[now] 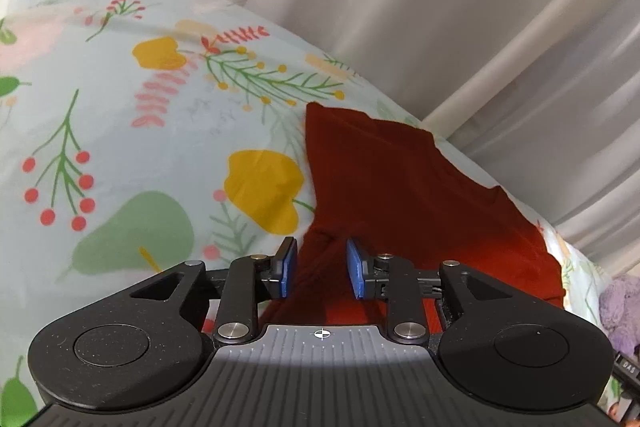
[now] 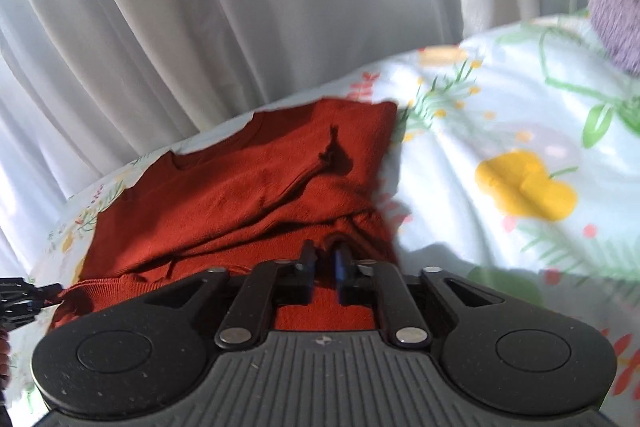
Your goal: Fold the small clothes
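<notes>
A small rust-red knit garment [image 1: 400, 183] lies on a floral bedsheet [image 1: 140, 131]. In the left wrist view my left gripper [image 1: 322, 267] has its blue pads apart, with a bunched ridge of the red cloth between them; the pads do not press it. In the right wrist view the garment [image 2: 248, 187] lies rumpled with folds, and my right gripper [image 2: 324, 267] has its jaws nearly closed on a fold of the garment's near edge. The left gripper's tip [image 2: 24, 295] shows at the far left, at the garment's hem.
White curtains [image 1: 400, 7] hang close behind the bed and fill the background [image 2: 240, 7]. A purple plush toy [image 2: 620, 11] sits on the sheet at the right; it also shows in the left wrist view [image 1: 620, 311]. The floral sheet [image 2: 520, 147] stretches to the right of the garment.
</notes>
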Demonstrator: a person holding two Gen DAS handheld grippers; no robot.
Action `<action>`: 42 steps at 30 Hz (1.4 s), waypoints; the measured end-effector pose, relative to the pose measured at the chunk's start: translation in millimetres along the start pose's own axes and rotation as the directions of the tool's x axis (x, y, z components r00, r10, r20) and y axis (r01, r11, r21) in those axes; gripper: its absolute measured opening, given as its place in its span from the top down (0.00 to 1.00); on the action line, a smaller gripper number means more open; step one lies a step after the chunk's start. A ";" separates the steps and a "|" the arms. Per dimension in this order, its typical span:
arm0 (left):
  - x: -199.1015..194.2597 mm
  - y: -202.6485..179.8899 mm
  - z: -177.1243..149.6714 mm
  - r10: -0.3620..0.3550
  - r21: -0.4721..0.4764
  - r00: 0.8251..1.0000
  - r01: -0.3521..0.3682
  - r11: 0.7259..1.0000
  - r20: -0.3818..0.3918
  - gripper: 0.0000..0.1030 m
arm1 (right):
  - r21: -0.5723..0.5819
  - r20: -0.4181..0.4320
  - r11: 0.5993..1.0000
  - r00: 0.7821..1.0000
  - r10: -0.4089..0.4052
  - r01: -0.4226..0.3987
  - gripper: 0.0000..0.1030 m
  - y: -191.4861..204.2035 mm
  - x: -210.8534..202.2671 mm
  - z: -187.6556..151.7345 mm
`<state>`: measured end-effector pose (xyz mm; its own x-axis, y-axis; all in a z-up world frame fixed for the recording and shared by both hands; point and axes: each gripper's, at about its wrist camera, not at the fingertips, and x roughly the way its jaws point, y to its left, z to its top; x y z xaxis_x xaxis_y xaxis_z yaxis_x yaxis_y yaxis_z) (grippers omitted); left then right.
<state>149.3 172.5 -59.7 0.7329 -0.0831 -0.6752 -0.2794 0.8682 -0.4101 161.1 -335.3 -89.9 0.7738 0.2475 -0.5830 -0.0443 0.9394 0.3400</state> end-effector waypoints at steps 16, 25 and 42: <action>38.5 -36.0 -13.3 0.087 0.316 0.994 -0.064 0.946 -0.059 0.86 | -0.309 -0.042 0.950 0.997 -0.065 0.049 0.83 30.0 30.5 -7.5; 47.0 -32.0 -8.8 0.038 0.286 0.994 -0.008 0.958 -0.102 0.80 | -0.332 -0.074 0.943 0.996 -0.058 0.030 0.91 31.5 32.9 -10.1; -13.0 -53.9 31.3 -0.094 0.205 0.994 0.081 0.976 0.054 0.93 | -0.316 0.090 0.948 0.996 -0.024 0.052 0.95 49.3 -11.1 13.5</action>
<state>174.3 142.2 -9.7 0.7882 -0.1376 -0.5998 -0.0864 0.9403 -0.3293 158.9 -294.9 -56.7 0.8284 0.2022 -0.5224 -0.2014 0.9777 0.0592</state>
